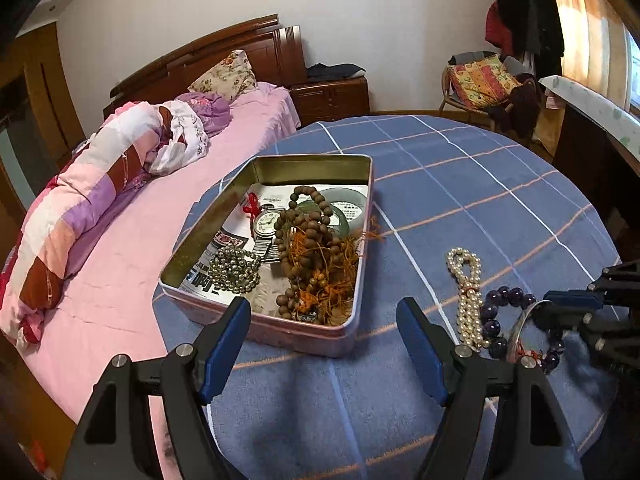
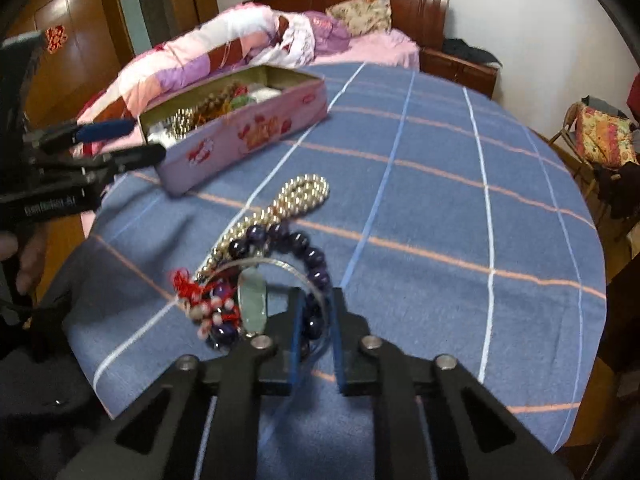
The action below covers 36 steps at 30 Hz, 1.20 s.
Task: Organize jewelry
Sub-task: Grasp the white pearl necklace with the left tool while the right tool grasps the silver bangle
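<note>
Jewelry lies in two groups on the round table (image 1: 500, 184) with its blue checked cloth: loose pieces near the edge closest to the person, and a filled tin further in. Nearest, the right gripper (image 2: 316, 320) is pinched on a thin silver bangle (image 2: 280, 264), which sits over a purple bead bracelet (image 2: 296, 244) and a red-corded string (image 2: 208, 304); a pearl strand (image 2: 288, 200) lies just beyond, touching the pile. The left gripper (image 1: 324, 344) hovers spread and empty before the tin's near wall. Past it, the pink tin (image 1: 304, 334) holds wooden beads (image 1: 316, 240), a wristwatch (image 1: 266, 226) and a metallic bead bracelet (image 1: 234, 270). The step in hand looks like picking up the bangle; next it likely needs lifting free of the tangled beads and carrying over the tin's rim.
</note>
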{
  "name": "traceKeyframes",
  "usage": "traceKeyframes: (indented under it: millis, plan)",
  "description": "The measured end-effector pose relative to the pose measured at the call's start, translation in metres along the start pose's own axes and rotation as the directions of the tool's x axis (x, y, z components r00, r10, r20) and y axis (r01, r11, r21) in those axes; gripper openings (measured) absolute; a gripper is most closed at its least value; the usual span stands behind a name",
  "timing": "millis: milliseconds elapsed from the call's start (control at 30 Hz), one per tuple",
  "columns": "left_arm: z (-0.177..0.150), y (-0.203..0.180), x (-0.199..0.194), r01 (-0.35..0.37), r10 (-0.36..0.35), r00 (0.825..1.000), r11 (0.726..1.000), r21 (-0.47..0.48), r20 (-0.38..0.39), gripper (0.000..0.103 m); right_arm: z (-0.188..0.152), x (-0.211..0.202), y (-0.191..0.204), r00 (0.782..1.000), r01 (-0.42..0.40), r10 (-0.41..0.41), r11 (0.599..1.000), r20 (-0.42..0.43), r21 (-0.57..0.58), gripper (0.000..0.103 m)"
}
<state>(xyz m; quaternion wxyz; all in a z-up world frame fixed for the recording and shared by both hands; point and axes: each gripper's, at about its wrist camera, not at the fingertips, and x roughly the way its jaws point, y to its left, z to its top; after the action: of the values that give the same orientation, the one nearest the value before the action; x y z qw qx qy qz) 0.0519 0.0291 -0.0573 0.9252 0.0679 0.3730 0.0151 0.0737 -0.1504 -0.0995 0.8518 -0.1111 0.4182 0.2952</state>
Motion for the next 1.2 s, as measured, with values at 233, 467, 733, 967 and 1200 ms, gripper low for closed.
traceKeyframes:
  millis: [233, 467, 733, 967, 1200]
  plan:
    - [-0.002, -0.013, 0.004, 0.019, -0.019, 1.0, 1.0, 0.016, -0.007, 0.075, 0.009, -0.006, -0.041, 0.994, 0.09, -0.096, 0.987, 0.046, 0.131, 0.008]
    - [0.005, -0.041, 0.003, 0.081, -0.082, 0.997, 0.995, 0.064, 0.006, 0.075, 0.011, -0.01, -0.081, 0.99, 0.113, -0.131, 0.963, 0.057, 0.245, 0.008]
    - [0.014, -0.065, 0.01, 0.151, -0.151, 0.989, 0.988, 0.045, -0.008, 0.075, 0.008, -0.019, -0.089, 0.988, 0.103, -0.133, 0.945, 0.075, 0.311, 0.009]
    - [0.021, -0.063, 0.026, 0.134, -0.134, 0.991, 0.991, -0.001, -0.022, 0.075, 0.025, -0.013, -0.09, 0.986, 0.101, -0.136, 0.944, 0.093, 0.315, 0.009]
    - [0.031, -0.071, 0.049, 0.106, -0.106, 0.993, 0.994, 0.013, -0.047, 0.074, 0.036, -0.003, -0.102, 0.985, 0.11, -0.151, 0.928, 0.089, 0.357, 0.009]
